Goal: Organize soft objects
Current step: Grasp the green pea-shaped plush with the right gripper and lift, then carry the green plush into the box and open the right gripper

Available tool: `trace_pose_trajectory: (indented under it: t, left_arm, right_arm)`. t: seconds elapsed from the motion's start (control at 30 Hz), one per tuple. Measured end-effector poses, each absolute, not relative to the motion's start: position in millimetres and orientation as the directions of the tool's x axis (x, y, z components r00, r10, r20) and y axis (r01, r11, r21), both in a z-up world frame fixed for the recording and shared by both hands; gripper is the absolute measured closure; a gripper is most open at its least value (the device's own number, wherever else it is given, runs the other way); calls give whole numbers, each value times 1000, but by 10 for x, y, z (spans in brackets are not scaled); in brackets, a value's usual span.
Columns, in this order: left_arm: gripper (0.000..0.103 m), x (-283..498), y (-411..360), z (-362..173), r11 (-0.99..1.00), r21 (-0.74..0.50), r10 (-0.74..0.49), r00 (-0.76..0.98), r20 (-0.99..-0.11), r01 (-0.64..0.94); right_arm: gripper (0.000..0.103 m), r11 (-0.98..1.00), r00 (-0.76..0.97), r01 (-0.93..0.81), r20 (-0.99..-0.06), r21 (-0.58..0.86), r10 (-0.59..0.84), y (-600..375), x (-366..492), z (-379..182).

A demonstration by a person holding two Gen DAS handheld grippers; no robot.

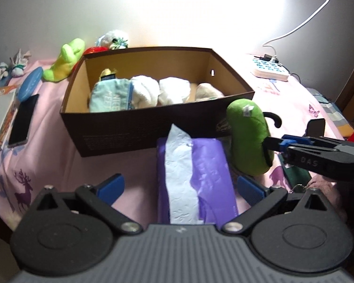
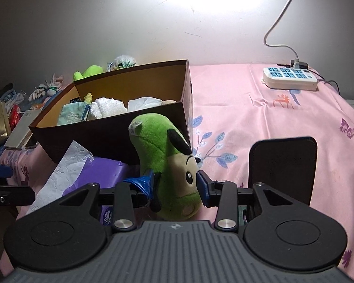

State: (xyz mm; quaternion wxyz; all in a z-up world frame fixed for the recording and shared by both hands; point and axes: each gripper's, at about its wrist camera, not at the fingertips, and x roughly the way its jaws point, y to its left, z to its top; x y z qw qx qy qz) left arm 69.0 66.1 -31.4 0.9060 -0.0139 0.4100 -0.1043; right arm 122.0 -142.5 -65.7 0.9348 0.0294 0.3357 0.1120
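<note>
Plush (image 2: 167, 165) pinched in right gripper (image 2: 175, 184) beside box (image 1: 120, 127); lift clear of rim (left gripper (image 1: 179, 186) wide, empty), drop inside.

A pink printed bedspread (image 2: 259, 108) carries everything: ahead of the jaws a brown cardboard box (image 1: 120, 127), between the left jaws a purple tissue pack (image 1: 207, 172), far right a power strip (image 2: 290, 77).

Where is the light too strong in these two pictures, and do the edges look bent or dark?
Left wrist view: glare on the wall washes out the area above the brown box; corners go dark, and the white cable curves. Right wrist view: a blown-out patch sits at the top of the wall; the left side is dim, and the green plush looks sharp.
</note>
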Motion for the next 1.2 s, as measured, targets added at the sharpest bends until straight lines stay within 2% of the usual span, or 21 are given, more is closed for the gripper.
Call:
trace_pose_trajectory:
  t: [0.1, 0.3, 0.43, 0.63, 0.83, 0.97, 1.1, 1.2]
  left_arm:
    - [1, 718, 618, -301, 973, -138, -228, 640, -734, 188]
    - [1, 690, 616, -343, 977, -129, -210, 631, -747, 172]
    - [1, 658, 641, -378, 980, -125, -194, 627, -754, 154]
    - [1, 674, 641, -412, 981, -132, -191, 618, -763, 141]
    - [2, 713, 624, -391, 980, -126, -196, 625, -756, 155]
    - [2, 719, 650, -379, 978, -134, -206, 629, -749, 161]
    - [2, 709, 702, -357, 978, -144, -209, 638, -741, 153]
    - [2, 681, 775, -349, 979, -150, -203, 645, -737, 137]
  right_arm:
    - [79, 966, 745, -199, -614, 168, 260, -1410, 1315, -659]
    - [74, 963, 748, -231, -608, 136, 265, -1377, 1498, -729]
    - [73, 952, 741, -238, -597, 194, 307, -1465, 1541, -772]
    - [88, 939, 736, -269, -582, 215, 345, -1539, 1481, -726]
    - [90, 918, 755, -282, -526, 280, 392, -1619, 1267, -572]
    - [90, 870, 767, -326, -434, 370, 472, -1699, 1228, -261]
    - [89, 819, 778, -347, -347, 456, 523, -1723, 1480, 102]
    - [89, 785, 774, -334, -323, 521, 544, -1673, 1803, 295]
